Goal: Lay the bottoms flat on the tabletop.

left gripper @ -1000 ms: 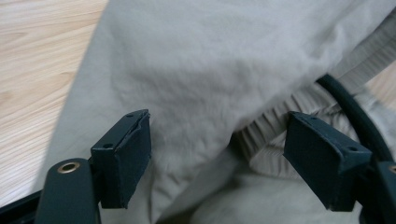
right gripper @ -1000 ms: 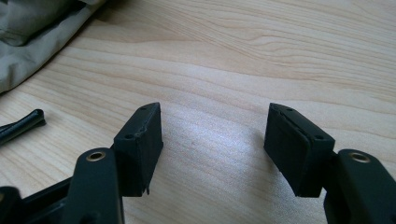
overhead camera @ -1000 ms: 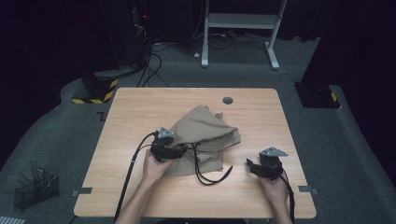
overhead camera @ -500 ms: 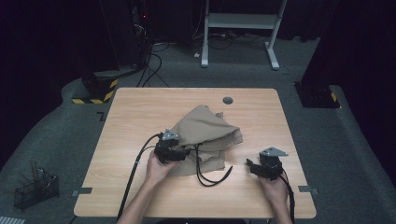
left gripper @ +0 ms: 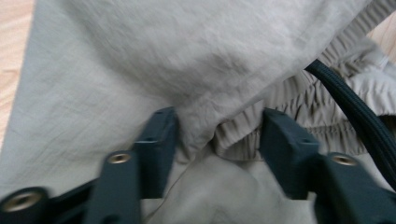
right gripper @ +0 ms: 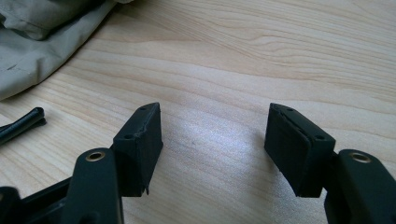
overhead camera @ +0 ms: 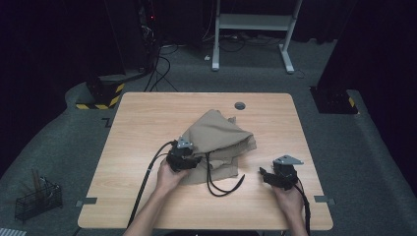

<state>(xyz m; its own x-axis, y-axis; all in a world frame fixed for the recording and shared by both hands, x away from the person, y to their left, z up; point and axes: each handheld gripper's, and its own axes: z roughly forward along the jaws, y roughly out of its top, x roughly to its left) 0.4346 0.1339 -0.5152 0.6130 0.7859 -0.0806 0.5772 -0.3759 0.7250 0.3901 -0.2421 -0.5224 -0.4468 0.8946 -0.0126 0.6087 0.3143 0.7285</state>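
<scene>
At table centre, the left gripper [left gripper: 215, 140] straddles a gathered fold of the crumpled shorts [overhead camera: 216, 142], jaws spread and not yet pinching. At four o'clock, the right gripper [right gripper: 212, 140] hovers agape over bare table [overhead camera: 147, 113]. Folding appears barely begun.

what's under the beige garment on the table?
The crumpled beige elastic-waist garment lies on the light wooden table. A black cord emerges from its near edge. Anything beneath the folds is covered.

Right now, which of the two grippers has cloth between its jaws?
The left gripper: beige garment bunches between its open jaws. The right gripper hovers over bare table.
</scene>
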